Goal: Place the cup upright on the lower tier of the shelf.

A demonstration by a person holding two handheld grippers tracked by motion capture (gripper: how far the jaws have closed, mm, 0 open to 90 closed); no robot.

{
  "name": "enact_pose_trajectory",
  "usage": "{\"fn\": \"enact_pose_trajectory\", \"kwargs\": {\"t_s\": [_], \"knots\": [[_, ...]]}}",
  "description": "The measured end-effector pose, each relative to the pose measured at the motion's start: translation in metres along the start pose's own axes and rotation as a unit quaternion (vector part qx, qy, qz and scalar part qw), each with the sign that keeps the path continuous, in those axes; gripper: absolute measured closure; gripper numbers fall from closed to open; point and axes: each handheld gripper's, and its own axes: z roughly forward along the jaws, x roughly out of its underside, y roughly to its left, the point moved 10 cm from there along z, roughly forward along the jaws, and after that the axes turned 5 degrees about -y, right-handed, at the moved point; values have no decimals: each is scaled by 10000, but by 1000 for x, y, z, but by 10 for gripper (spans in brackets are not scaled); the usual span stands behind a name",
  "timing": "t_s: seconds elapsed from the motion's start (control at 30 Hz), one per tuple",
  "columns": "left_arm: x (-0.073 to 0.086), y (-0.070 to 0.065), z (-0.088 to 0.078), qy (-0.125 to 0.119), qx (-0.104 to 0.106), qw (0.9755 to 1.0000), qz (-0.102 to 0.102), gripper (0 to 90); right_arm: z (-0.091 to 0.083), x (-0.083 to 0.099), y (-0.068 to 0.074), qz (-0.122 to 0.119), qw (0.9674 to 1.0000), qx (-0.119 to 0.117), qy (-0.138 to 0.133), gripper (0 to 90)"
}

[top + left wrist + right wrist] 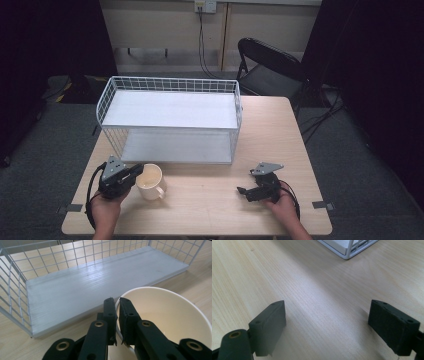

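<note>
A cream mug (150,181) with a handle stands on the wooden table (210,200), just in front of the white wire rack (170,117). My left gripper (135,172) is shut on the mug's rim at its left side; in the left gripper view the two jaws pinch the thin rim of the mug (170,312), one jaw inside and one outside, with my left gripper (117,312) low over the table. My right gripper (243,191) rests near the table's front right, jaws wide apart with bare wood between them, as my right gripper (327,325) shows.
The two-level wire rack has white shelves; its lower shelf (82,287) lies straight ahead of the mug. A corner of the rack (348,250) sits beyond the right gripper. A black folding chair (270,65) stands behind the table.
</note>
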Motion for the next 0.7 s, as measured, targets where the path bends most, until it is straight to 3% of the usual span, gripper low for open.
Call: {"fn": "enact_pose_trajectory", "kwargs": {"t_s": [0.7], "knots": [[-9, 3, -3, 78, -181, 9997, -154, 874, 0, 0, 0, 1, 10000, -1, 1, 140]]}}
